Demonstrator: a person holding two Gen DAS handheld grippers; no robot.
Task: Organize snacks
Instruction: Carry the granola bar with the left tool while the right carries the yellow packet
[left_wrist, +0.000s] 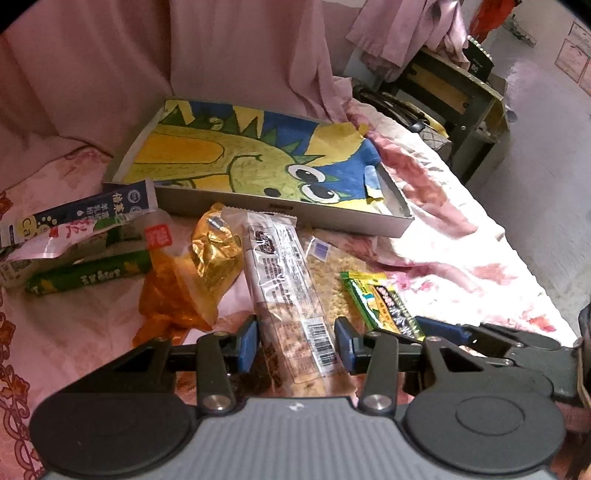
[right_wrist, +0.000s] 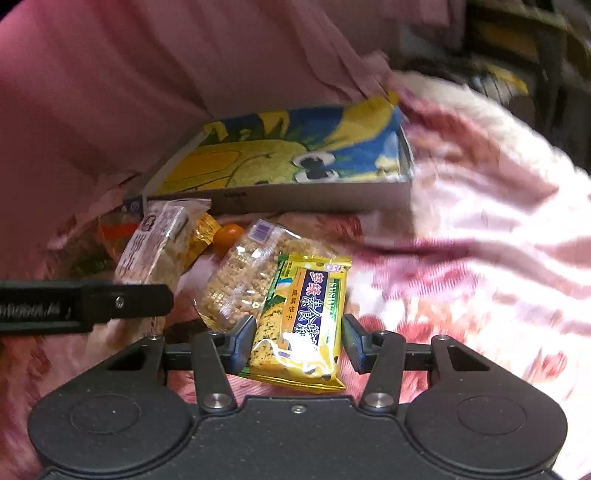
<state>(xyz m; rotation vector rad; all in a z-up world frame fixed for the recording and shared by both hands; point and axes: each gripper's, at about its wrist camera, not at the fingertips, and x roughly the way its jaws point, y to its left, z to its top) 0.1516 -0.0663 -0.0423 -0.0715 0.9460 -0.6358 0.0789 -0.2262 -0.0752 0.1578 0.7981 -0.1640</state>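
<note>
Two tongs on a pink flowery blanket (left_wrist: 461, 258), snack pile in front of both.

The left tongs (left_wrist: 299, 341) sit around one long clear cracker pack (left_wrist: 291, 295). Its blue pads (left_wrist: 249, 341) look pressed on the pack's sides, though I can't say how tightly. The pack has grey print and a barcode near the pad end; the logo is too small to read.

The right tongs (right_wrist: 299, 341) straddle one yellow biscuit pack (right_wrist: 303, 325). It reads "SUSHI" plus Chinese characters on a navy band. The left pad touches the wrapper, while the right pad has a sliver of gap, so it isn't clamped.

Ahead of the tongs:
- one clear bag of crumbly puffed bits (right_wrist: 243, 280) with a purple barcode, just left of the biscuit pack and tucked partly under it
- one gold foil bag (left_wrist: 216, 251) on an orange bag (left_wrist: 173, 295), left of the cracker pack
- one green stick pack (left_wrist: 88, 275) and one navy sachet (left_wrist: 85, 210) with Chinese text and "Ca", further left
- one pink-and-white pouch (left_wrist: 62, 240) with red script, under the sachet

Beyond the pile is one shallow grey tray (left_wrist: 295, 218), lined with a green dinosaur drawing on blue and yellow. No snacks in it.
</note>
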